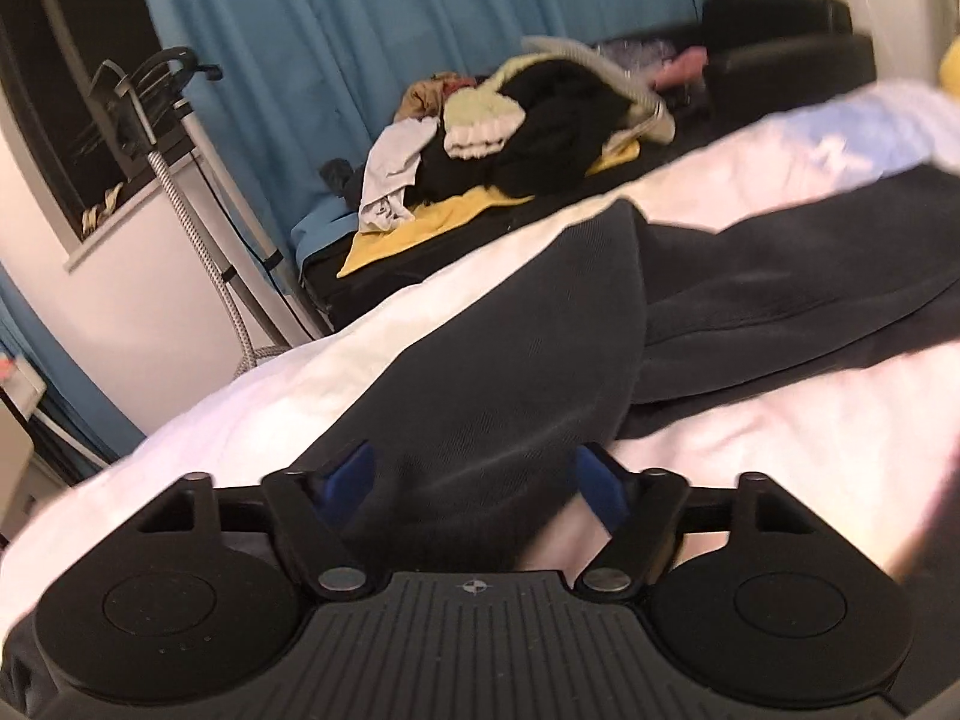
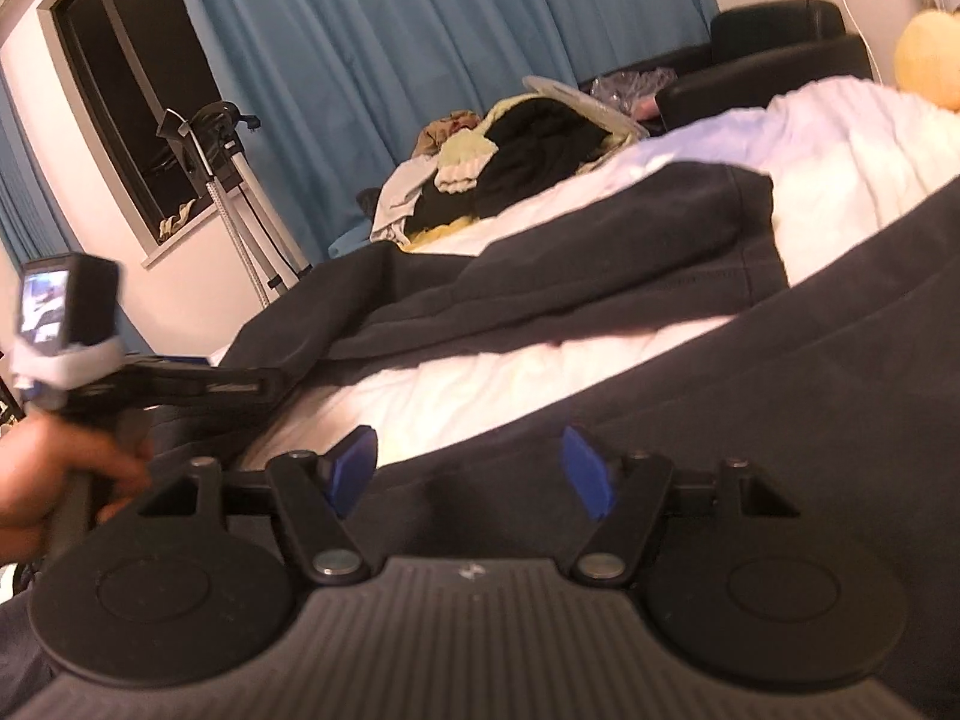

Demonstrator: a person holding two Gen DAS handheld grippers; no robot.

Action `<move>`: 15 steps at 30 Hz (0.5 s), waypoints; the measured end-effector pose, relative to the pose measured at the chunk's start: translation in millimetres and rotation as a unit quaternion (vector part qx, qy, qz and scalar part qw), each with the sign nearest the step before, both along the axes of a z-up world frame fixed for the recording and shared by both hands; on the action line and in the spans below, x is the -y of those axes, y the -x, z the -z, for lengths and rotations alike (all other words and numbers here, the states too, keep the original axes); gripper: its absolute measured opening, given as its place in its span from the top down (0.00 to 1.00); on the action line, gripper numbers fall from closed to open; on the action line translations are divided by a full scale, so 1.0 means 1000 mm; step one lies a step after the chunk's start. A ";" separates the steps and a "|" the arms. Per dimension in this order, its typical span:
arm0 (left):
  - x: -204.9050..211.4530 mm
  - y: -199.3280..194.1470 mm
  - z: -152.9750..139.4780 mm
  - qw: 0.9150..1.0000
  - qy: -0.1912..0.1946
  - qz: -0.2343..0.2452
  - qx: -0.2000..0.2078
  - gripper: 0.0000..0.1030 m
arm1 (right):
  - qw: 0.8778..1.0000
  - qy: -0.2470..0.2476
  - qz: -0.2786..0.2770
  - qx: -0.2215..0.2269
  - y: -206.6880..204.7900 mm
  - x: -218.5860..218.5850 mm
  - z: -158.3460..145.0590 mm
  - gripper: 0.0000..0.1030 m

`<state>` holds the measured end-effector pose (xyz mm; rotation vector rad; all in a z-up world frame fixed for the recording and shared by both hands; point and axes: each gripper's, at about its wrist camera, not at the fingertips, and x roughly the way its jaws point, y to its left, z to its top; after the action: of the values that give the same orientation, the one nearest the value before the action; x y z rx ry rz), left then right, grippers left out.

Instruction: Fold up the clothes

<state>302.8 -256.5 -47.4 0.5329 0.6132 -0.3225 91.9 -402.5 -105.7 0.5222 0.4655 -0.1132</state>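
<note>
- A dark garment (image 2: 600,252) lies spread across the white bed (image 2: 852,150); in the right wrist view it runs from 9 o'clock up toward 1 o'clock.
- A fold of it (image 1: 480,372) sits between the blue pads of the left gripper (image 1: 474,486); the pads stand apart at either side, and whether they press the cloth I cannot tell.
- The right gripper (image 2: 474,468) has its pads apart over another dark stretch of cloth (image 2: 780,390), not clamped.
- A hand (image 2: 54,468) at 9 o'clock holds the left gripper's handle.
- A clothes pile (image 1: 522,132) lies beyond the bed at 12 o'clock, before a blue curtain (image 1: 360,30).
</note>
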 end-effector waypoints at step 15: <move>-0.049 0.065 -0.045 0.994 0.098 0.029 -0.031 0.96 | 1.000 -0.021 0.022 -0.001 0.006 0.015 0.003 0.33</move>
<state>237.5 -207.6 -2.0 0.3527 0.6198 -0.4513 86.3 -417.1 -109.1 0.5746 0.4587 -0.1465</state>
